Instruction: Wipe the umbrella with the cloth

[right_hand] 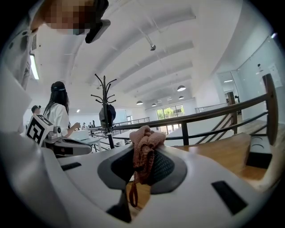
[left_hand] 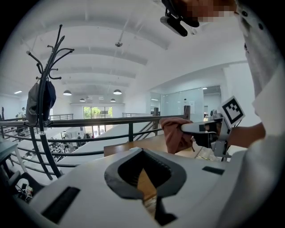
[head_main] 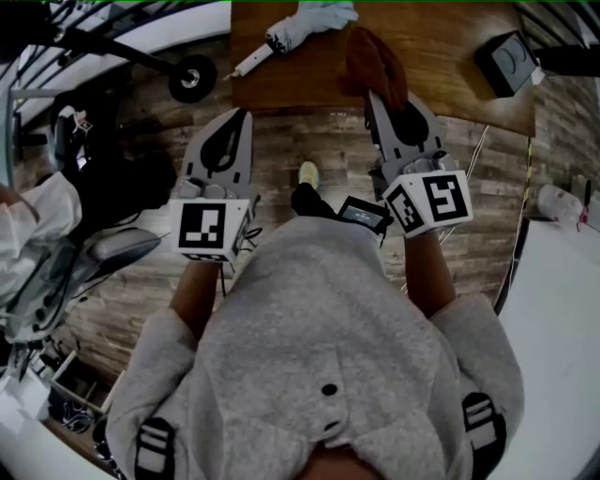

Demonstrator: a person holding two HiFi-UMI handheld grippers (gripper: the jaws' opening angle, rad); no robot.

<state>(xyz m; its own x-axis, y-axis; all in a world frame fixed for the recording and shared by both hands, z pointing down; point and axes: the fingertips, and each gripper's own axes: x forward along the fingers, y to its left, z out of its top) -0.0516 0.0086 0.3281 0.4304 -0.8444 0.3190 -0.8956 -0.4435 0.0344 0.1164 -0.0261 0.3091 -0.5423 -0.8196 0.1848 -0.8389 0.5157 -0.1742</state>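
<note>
Head view: my right tongs (head_main: 384, 101) pinch the soft, limp rust-brown cloth (head_main: 372, 58) over the counter (head_main: 450, 84) edge. My left tongs (head_main: 242, 120) are pressed together, empty. The folded umbrella (head_main: 305, 23), top centre, looks light and slippery, so I would steady its handle (head_main: 248, 62).

The left gripper (head_main: 240, 120), a white plastic two-jaw tool, points forward and slightly downward, its jaws pressed together with nothing between them; the right gripper (head_main: 373, 97), of the same make, lies alongside it and well apart, its jaws clamped on a crumpled rust-brown cloth (head_main: 377, 58); the bare left forearm (head_main: 192, 298) and right forearm (head_main: 433, 277) reach out from grey fleece sleeves (head_main: 150, 370); a black-and-white marker cube (head_main: 211, 230) sits at each wrist.
</note>
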